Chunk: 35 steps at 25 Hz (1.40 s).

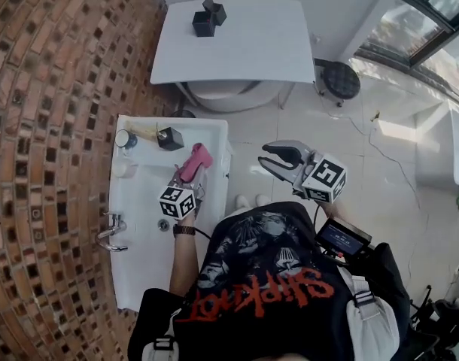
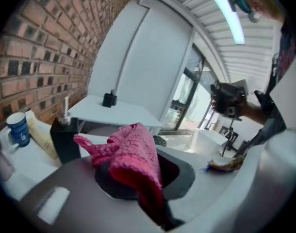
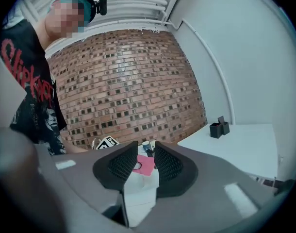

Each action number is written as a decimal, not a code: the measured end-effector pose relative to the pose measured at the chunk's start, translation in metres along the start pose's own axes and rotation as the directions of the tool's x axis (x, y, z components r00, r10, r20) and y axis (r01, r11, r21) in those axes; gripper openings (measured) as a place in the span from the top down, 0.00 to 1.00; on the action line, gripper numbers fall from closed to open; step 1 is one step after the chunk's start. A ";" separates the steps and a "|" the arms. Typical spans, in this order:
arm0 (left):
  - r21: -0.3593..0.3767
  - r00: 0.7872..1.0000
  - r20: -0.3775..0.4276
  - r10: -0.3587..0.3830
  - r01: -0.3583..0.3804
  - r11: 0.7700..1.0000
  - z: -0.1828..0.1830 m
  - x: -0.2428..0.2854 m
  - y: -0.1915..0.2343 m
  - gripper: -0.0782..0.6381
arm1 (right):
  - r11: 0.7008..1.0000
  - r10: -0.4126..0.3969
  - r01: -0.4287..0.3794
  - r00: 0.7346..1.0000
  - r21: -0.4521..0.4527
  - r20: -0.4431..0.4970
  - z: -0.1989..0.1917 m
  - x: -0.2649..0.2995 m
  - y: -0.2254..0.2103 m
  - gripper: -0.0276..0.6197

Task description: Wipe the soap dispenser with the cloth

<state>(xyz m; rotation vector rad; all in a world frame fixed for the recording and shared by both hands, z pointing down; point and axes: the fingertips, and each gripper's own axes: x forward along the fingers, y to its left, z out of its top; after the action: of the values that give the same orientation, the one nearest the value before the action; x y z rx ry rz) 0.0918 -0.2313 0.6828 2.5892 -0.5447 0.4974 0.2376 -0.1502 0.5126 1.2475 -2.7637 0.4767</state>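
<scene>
Between jaws of left tool [image 2: 143,178], pink cloth [image 2: 131,147]

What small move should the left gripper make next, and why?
Probably carry the pink cloth forward and slightly left to the black soap dispenser. The left gripper has the cloth pinched in its tongs above the sink, short of the dispenser and not touching it; the right gripper is empty, off to the side.

Red lettering "Slipknot" runs across the chest of the person's black T-shirt [image 1: 269,288]. The print on the blue mug [image 2: 18,128] is too small to read.
</scene>
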 end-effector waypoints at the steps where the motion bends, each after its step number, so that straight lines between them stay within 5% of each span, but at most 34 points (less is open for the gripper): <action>1: 0.016 0.998 0.041 -0.042 0.041 0.999 0.014 -0.002 -0.023 0.82 | 1.000 0.010 -0.010 1.000 -0.006 -0.004 0.000 0.003 -0.001 0.79; 8: 0.051 0.957 0.280 -0.073 0.061 0.997 0.092 -0.056 -0.116 0.82 | 0.994 0.111 -0.112 0.991 -0.013 -0.068 0.003 0.019 0.013 0.79; 14: 0.073 0.922 0.387 0.034 -0.067 0.995 0.136 -0.109 -0.118 0.82 | 0.987 0.161 -0.161 0.987 -0.015 0.023 0.025 0.052 0.038 0.82; 19: 0.051 0.904 0.408 0.129 -0.164 0.985 0.136 -0.143 -0.110 0.82 | 0.963 0.269 -0.266 0.960 -0.039 0.076 0.034 0.074 0.077 0.95; 26: 0.020 0.902 0.405 0.153 -0.175 0.984 0.125 -0.143 -0.136 0.82 | 0.937 0.336 -0.323 0.937 -0.129 0.094 0.047 0.058 0.108 0.95; 35: 0.020 0.927 0.336 0.167 -0.185 0.983 0.105 -0.115 -0.195 0.82 | 0.935 0.349 -0.338 0.931 -0.110 0.105 0.033 0.024 0.100 0.95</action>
<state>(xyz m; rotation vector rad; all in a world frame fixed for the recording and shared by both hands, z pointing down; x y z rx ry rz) 0.1074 -0.0887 0.4779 2.7030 -0.8948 0.1248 0.1499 -0.1154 0.4607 0.7982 -3.0837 0.2984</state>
